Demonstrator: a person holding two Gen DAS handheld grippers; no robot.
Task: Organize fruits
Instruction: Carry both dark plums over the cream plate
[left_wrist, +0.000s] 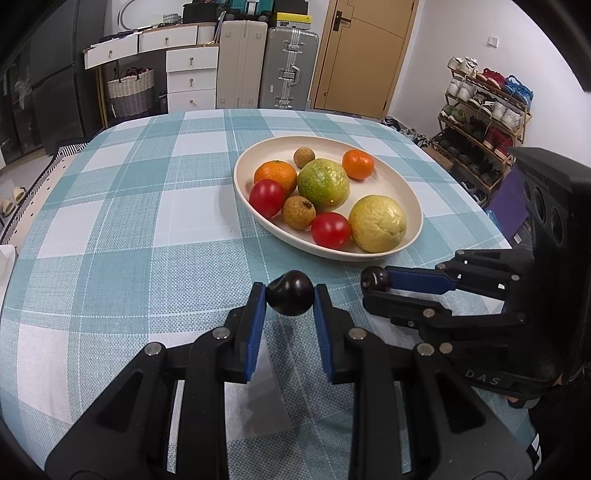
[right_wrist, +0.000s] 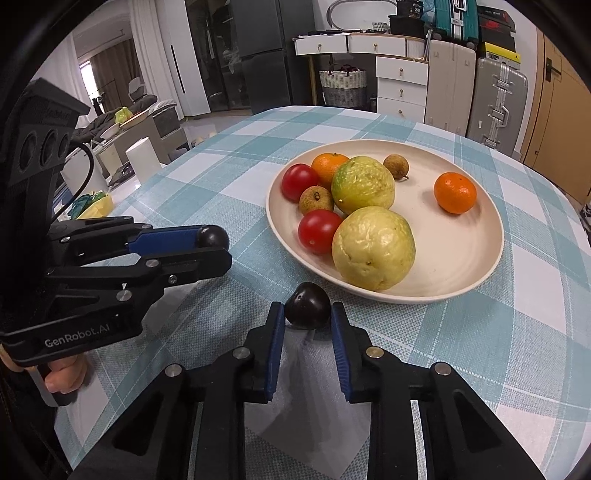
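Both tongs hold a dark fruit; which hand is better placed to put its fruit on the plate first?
Right, probably. The right tongs grip their dark fruit beside the plate rim; the left tongs hold theirs farther back.

"GenRobot.AI" stands on the left tongs' (right_wrist: 212, 245) body; "DAS" on the right's (left_wrist: 373, 288).

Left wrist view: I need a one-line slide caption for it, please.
Left gripper and right gripper each grip a dark plum beside a fruit-filled plate on a checked tablecloth.
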